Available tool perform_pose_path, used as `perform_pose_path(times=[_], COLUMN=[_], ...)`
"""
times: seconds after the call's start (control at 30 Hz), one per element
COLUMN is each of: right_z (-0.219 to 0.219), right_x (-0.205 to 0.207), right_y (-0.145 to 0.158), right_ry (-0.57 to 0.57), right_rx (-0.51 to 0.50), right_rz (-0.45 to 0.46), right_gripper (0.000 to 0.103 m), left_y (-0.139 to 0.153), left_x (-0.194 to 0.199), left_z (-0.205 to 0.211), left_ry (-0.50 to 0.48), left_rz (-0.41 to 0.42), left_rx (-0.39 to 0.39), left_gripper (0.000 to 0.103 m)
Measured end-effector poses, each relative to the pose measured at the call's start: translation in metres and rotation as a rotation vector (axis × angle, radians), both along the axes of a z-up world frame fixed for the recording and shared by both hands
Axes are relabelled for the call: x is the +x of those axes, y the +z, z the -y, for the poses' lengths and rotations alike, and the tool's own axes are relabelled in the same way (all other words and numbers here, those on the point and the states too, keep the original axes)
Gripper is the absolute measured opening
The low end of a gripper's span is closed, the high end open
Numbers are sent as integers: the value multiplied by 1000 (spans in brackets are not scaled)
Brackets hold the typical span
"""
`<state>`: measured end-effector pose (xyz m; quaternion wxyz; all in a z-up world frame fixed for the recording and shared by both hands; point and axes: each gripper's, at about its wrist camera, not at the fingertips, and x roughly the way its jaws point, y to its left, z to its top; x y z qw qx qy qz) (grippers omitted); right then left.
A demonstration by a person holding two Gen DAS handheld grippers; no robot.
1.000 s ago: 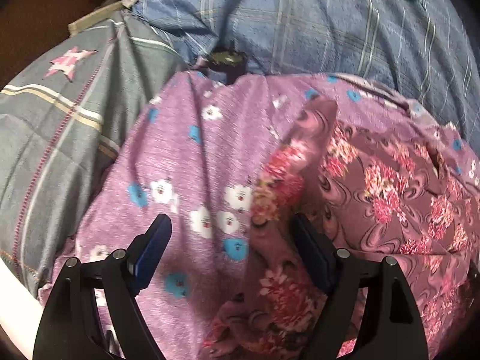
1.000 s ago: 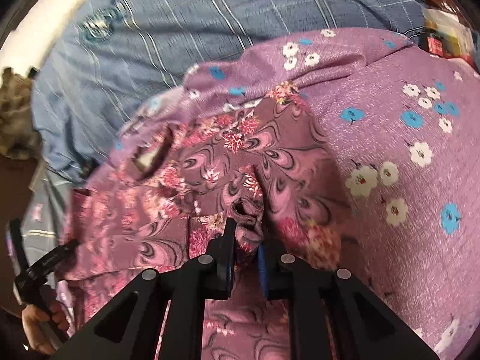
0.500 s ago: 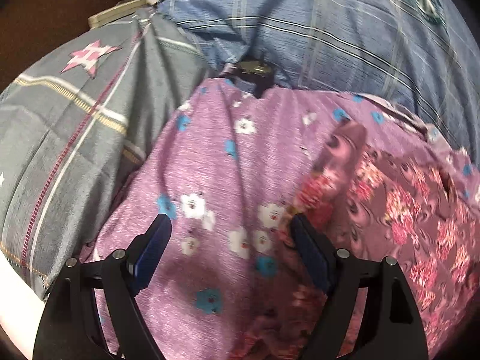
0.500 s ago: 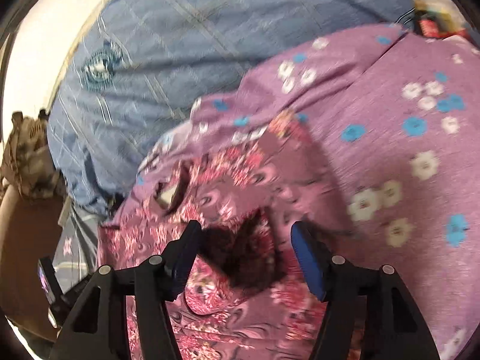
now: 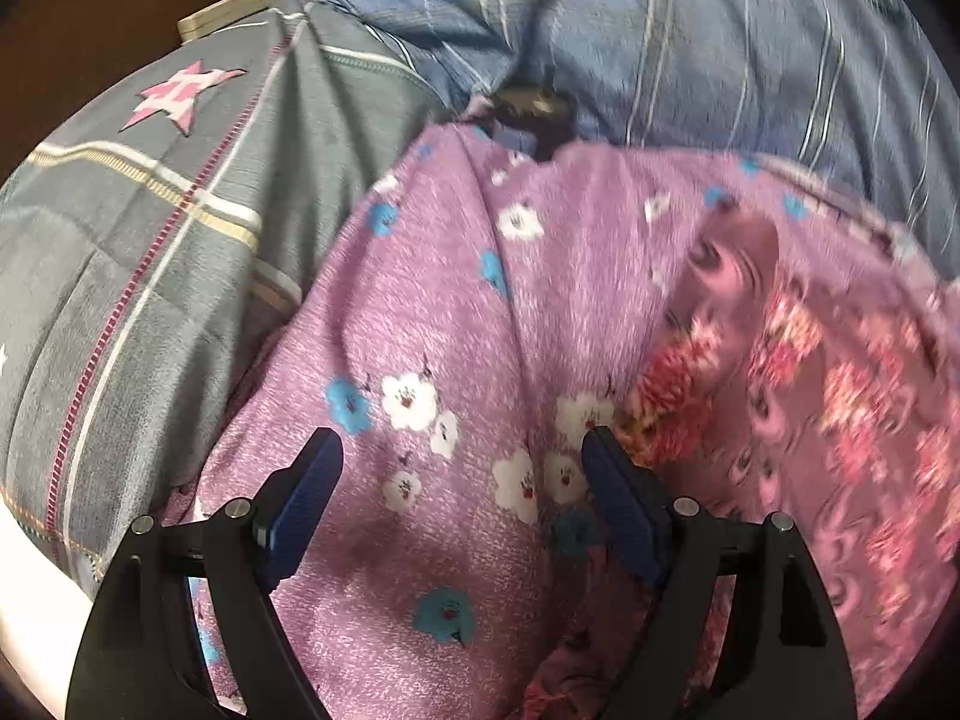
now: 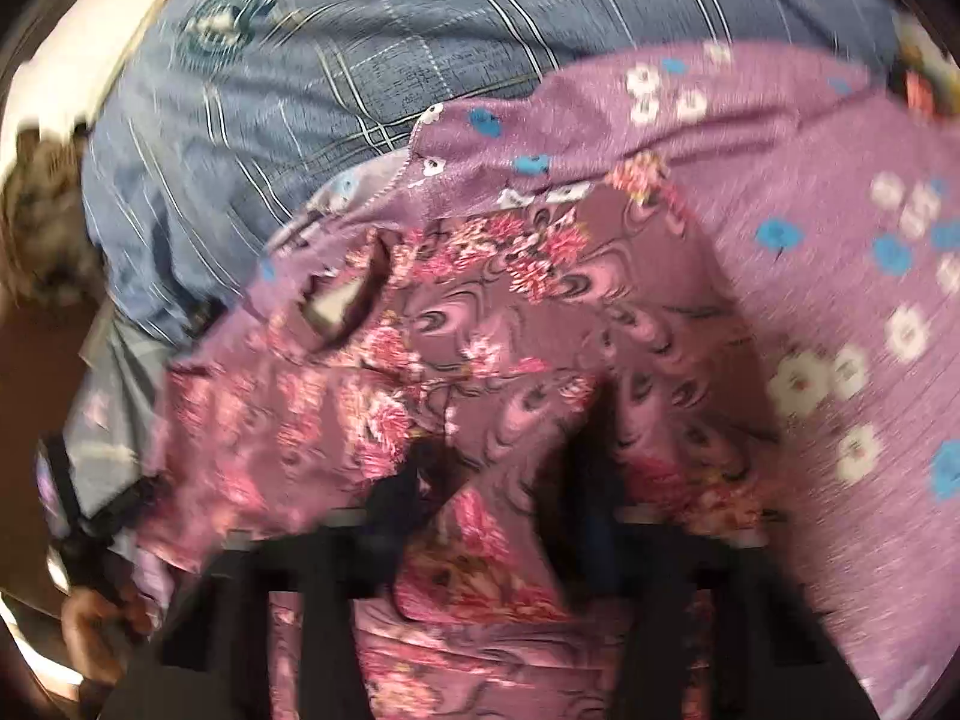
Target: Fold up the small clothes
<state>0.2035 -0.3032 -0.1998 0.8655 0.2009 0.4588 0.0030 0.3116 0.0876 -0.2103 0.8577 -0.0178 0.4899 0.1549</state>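
Blue plaid bedding (image 5: pixel 690 48) is seen as the background, with clothes spread over the bed. Left hand-held gripper (image 5: pixel 462 480) is held released, jaws wide, nothing between them, over a lilac flowered cloth (image 5: pixel 456 312). Right hand-held gripper (image 6: pixel 498 498) is blurred; jaws look parted, straddling a raised fold. Just ahead of it lies the rose-print garment (image 6: pixel 480 324), on the lilac cloth. Fabric is judged light, limp, non-fragile; a hem or corner is best pinched. No containers are seen.

Left gripper (image 5: pixel 462 468) jaws spread wide over lilac flowered cloth (image 5: pixel 456 324), pink floral garment (image 5: pixel 810 396) right, grey star blanket (image 5: pixel 132 252) left
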Motion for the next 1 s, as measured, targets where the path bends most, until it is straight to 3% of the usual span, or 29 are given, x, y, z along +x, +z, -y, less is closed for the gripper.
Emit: perform_pose_path(times=[0.1,0.2,0.27,0.33,0.4,0.43,0.47,0.57,0.67,0.73,0.8,0.87,0.9,0.97,1.0], right_z=[13,22,31,42,54,57,61,62,54,39,22,14,13,14,14], right_x=[-10,-21,-21,-9,4,3,0,-18,-25,-19,-9,9,14,12,11], right_y=[16,43,46,27,-7,-8,-3,27,39,40,33,10,-2,3,12], right_ry=[-46,-98,-127,-121,-165,-176,-192,-280,-232,-138,-65,-26,-30,-44,-41], right_rx=[52,-2,-16,35,105,135,148,9,12,12,-26,-62,-67,-85,-85], right_rz=[78,195,222,132,-43,-43,-15,142,234,240,195,45,-17,10,45], right_gripper=[6,6,6,11,14,14,17,45,42,35,24,22,18,16,22], left_y=[2,4,-3,-8,-3,0,7,27,38,33,19,-2,-3,2,5], left_x=[-2,-3,-1,2,1,0,-2,-11,-16,-16,-11,-7,-8,-8,-8], left_z=[0,1,5,11,18,18,19,23,44,59,72,82,82,80,79], left_ry=[-3,-6,-18,-47,-48,-47,-43,-55,-136,-191,-247,-294,-292,-285,-279], left_rz=[7,14,-20,-45,-19,-5,25,134,209,194,132,30,45,55,65], left_rx=[14,58,74,69,120,120,101,24,16,42,42,51,51,52,43], left_gripper=[82,82,82,82,82,82,82,82,82,82,82,84,86,87,87])
